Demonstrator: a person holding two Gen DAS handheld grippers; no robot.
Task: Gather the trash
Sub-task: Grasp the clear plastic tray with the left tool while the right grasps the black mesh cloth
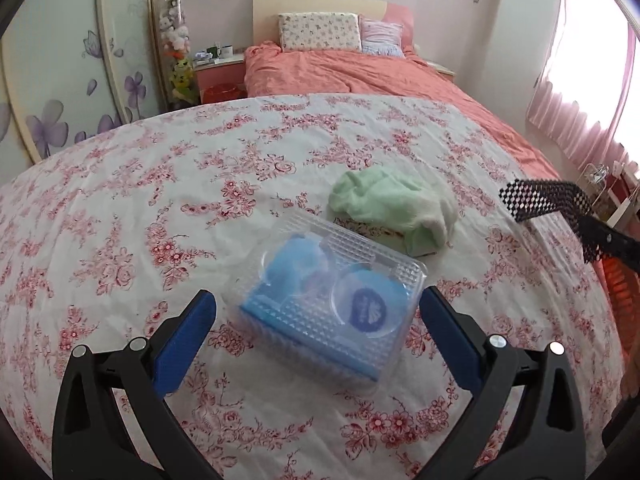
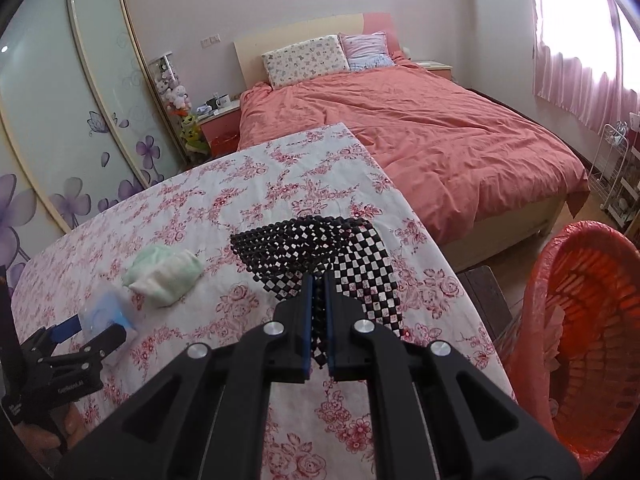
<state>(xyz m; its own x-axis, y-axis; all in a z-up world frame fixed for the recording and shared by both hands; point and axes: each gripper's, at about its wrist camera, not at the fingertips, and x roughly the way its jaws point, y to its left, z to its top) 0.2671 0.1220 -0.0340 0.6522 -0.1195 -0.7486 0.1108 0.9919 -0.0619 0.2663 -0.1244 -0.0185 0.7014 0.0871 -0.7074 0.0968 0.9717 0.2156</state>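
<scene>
A clear plastic clamshell box [image 1: 330, 284] with blue packaging inside lies on the floral tablecloth [image 1: 160, 184]. My left gripper [image 1: 316, 304] is open, its blue pads on either side of the box, not touching it. A crumpled green-white cloth [image 1: 394, 210] lies just beyond the box. My right gripper [image 2: 318, 280] is shut on a black-and-white checkered beaded mat [image 2: 320, 244], held above the table's right part. The mat [image 1: 536, 198] also shows at the right of the left wrist view. The box [image 2: 106, 314] and the cloth [image 2: 162, 274] show at the left of the right wrist view.
An orange basket lined with a red bag [image 2: 580, 340] stands on the floor right of the table. A bed with a coral duvet [image 2: 440, 132] lies beyond the table. A wardrobe with flower decals [image 2: 60, 120] is on the left.
</scene>
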